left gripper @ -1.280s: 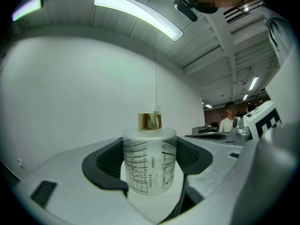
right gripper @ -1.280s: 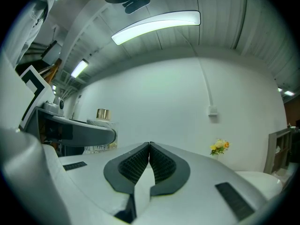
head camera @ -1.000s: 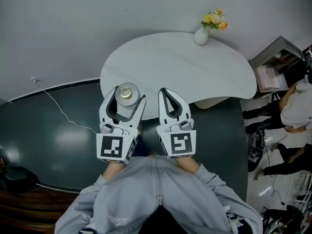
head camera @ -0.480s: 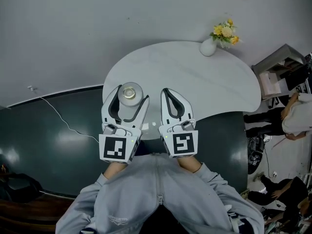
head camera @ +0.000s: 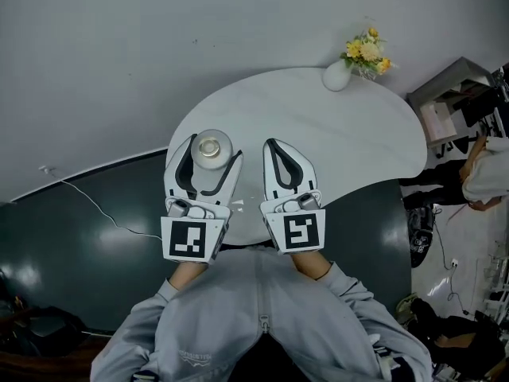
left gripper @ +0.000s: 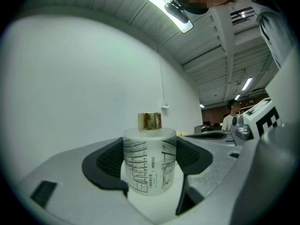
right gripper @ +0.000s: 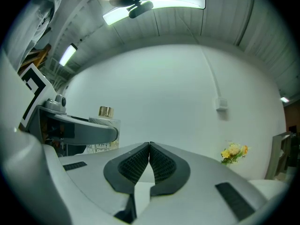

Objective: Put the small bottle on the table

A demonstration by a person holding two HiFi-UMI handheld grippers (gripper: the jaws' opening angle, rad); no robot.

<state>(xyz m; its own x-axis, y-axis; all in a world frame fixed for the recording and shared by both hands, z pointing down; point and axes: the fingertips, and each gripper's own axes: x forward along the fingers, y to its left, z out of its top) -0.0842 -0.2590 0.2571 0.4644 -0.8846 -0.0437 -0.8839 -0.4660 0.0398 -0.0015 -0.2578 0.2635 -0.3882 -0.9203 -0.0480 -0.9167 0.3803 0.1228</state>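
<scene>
Over the near left part of the white table (head camera: 318,134), close to its curved edge, the left gripper (head camera: 213,148) holds the small bottle (left gripper: 149,165) upright. Its jaws are clamped on the frosted body from both sides, with the gold cap (left gripper: 149,120) standing clear above them. The right gripper (right gripper: 149,150) hovers just beside it with its jaws pressed together and nothing between them. A vase (head camera: 336,76) of yellow flowers (head camera: 366,48) stands at the far edge, well apart from both tools.

Neither the head view nor the left gripper view shows whether the bottle's base touches the tabletop, and that is the first risk. If the jaws part while the bottle hangs above the surface, it would probably drop, rock on its base and tip over.

The second risk is the spot itself. The bottle sits near the table's rim, so setting it down there may leave part of the base unsupported — it could then go over onto the dark floor (head camera: 95,237). Carrying it further onto the tabletop before letting go looks safer.

The frosted wall seems smooth, so a loosened grip might let it slide down between the pads early. If one jaw clears before the other, it could drag or tilt the bottle. The idle right gripper is also close enough to knock it should that hand drift left.
</scene>
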